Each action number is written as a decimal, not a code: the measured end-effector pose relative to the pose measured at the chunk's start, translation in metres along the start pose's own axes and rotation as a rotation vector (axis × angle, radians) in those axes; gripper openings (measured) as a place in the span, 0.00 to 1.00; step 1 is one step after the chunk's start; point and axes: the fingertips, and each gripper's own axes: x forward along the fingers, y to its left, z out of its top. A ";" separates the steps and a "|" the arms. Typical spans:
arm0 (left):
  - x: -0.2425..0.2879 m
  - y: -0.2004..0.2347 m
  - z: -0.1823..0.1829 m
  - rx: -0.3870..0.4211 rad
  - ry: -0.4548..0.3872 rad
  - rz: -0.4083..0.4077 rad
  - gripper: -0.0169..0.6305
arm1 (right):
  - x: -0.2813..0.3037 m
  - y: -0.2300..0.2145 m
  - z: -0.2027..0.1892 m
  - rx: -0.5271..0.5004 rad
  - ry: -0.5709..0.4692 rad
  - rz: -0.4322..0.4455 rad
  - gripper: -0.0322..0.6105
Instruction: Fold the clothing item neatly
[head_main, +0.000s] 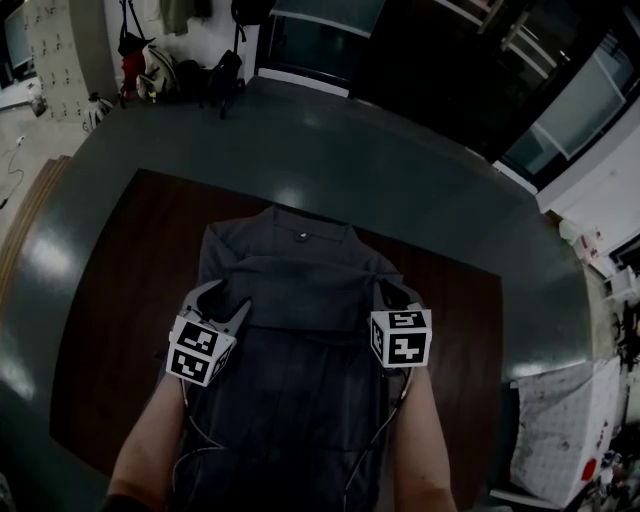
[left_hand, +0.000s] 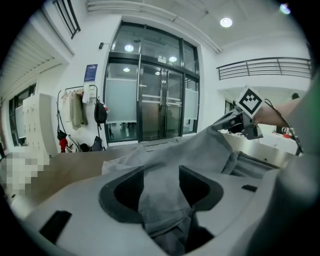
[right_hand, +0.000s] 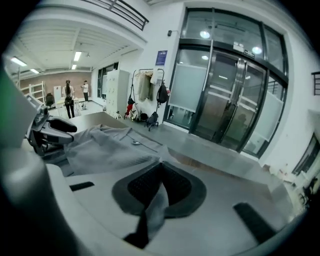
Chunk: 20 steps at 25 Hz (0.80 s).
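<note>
Now the grey shirt (head_main: 290, 280) lies on the brown table (head_main: 120, 300), collar away from me, its long axis running straight out from my body. My left gripper (head_main: 225, 303) is clamped on a thick bunch of cloth at the shirt's left edge; my right gripper (head_main: 392, 297) pinches a thin fold at the right edge, level with it. Both sit equally near the shoulders, so I judge the fold needs both together. Nothing on the table blocks it; the bags (head_main: 150, 70) and glass doors (head_main: 315, 40) stand well off
</note>
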 end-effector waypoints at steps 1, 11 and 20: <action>0.003 0.002 -0.001 0.003 0.006 -0.001 0.35 | 0.004 -0.003 -0.004 0.010 0.013 0.001 0.06; 0.023 0.013 -0.009 -0.003 0.049 -0.010 0.35 | 0.039 -0.022 -0.046 0.048 0.186 -0.075 0.08; 0.012 0.016 0.001 -0.001 0.029 -0.001 0.35 | 0.010 -0.049 -0.042 0.116 0.140 -0.147 0.08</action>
